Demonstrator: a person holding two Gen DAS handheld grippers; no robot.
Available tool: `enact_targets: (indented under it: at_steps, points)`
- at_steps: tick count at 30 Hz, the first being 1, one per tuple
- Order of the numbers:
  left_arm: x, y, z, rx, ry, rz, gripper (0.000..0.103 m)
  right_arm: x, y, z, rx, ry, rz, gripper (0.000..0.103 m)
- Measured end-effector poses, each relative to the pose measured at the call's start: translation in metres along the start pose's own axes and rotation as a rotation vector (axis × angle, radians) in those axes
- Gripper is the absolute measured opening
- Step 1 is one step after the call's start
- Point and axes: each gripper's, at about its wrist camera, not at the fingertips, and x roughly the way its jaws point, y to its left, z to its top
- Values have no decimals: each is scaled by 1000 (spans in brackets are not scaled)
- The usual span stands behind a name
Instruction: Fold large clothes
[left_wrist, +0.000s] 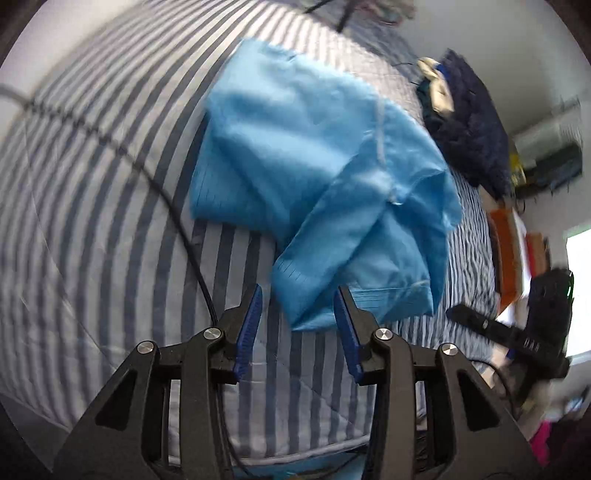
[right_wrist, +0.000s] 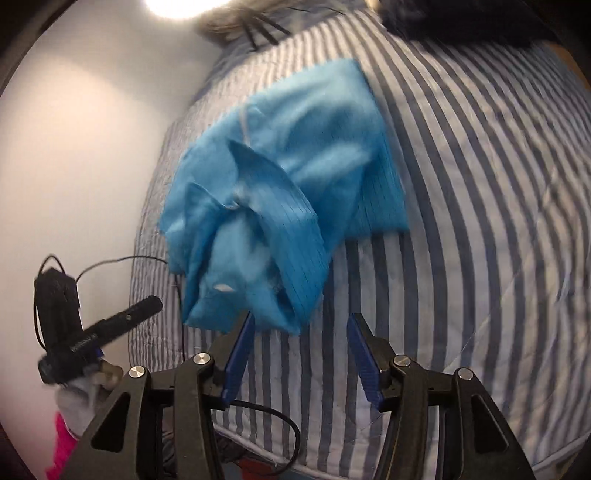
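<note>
- The blue garment (left_wrist: 306, 177) (right_wrist: 280, 206) lay partly folded on the striped bedspread (left_wrist: 92, 221) (right_wrist: 480, 221).
- Its far portion was flat and roughly rectangular, with fine pinstripe lines showing.
- Its near portion was bunched and rumpled, with loose flaps piled over one another.

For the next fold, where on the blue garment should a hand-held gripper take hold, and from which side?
Probably the loose hem corner of the blue garment nearest the left hand-held gripper, approached from the near side of the bed. That corner overhangs the bunched end and points between the open jaws, while the far half lies flat, offering no free edge.
</note>
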Motion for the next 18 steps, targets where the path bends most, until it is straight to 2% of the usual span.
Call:
enact_targets:
  at_steps: [5,8,9,10,11,16,18]
  points:
    - [15,13,-3,-82,20,-27,40,9,-10,-1,94,-23,52,55]
    - [25,20,-3,-112,33,-18,40,19,-6,2,92,-9,31,54]
    - [28,22,-3,-118,37,-22,37,25,-3,2,87,-2,22,53]
    - [30,22,-3,-116,43,-25,28,30,-2,3,88,6,21,52]
    - [33,20,-2,-112,51,-32,23,34,-2,3,94,13,26,51]
    - [35,13,-2,-102,54,-30,22,44,-7,4,165,21,57,49]
    - [37,8,-1,-80,54,-24,20,41,-13,6,182,19,63,42]
